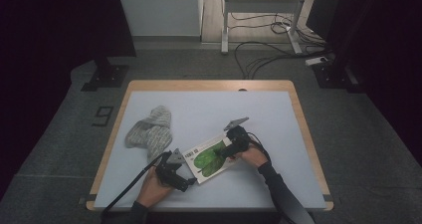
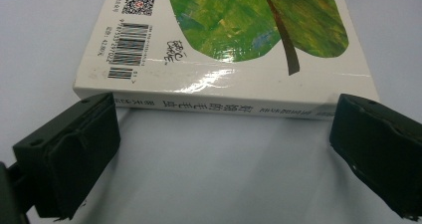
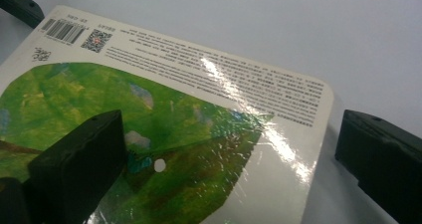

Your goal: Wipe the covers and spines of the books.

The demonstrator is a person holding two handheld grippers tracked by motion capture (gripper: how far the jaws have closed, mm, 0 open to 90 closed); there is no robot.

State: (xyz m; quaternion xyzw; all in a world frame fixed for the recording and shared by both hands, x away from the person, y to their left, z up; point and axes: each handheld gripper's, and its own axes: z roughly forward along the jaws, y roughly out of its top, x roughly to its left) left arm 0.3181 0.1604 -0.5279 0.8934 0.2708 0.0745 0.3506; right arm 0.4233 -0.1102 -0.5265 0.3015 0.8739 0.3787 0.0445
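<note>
I'm early on — both claws released: left gripper (image 1: 185,170) faces the book (image 1: 211,158) spine, right gripper (image 1: 222,153) straddles its three-o'clock edge; nothing grasped yet.

Glossy paper book (image 2: 219,50), knitted cloth (image 1: 149,129), matt table (image 1: 209,107).

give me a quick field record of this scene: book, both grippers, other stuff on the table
book: lies flat on the table, back cover up, green leaf picture, barcode and QR code near one corner
left gripper: open, fingers spread along the book's spine edge, low over the table, contact cannot be told
right gripper: open, one finger over the leaf cover, the other past the book's edge over the table
cloth: grey, crumpled, left of the book, apart from it
table: pale top with wooden rim
</note>
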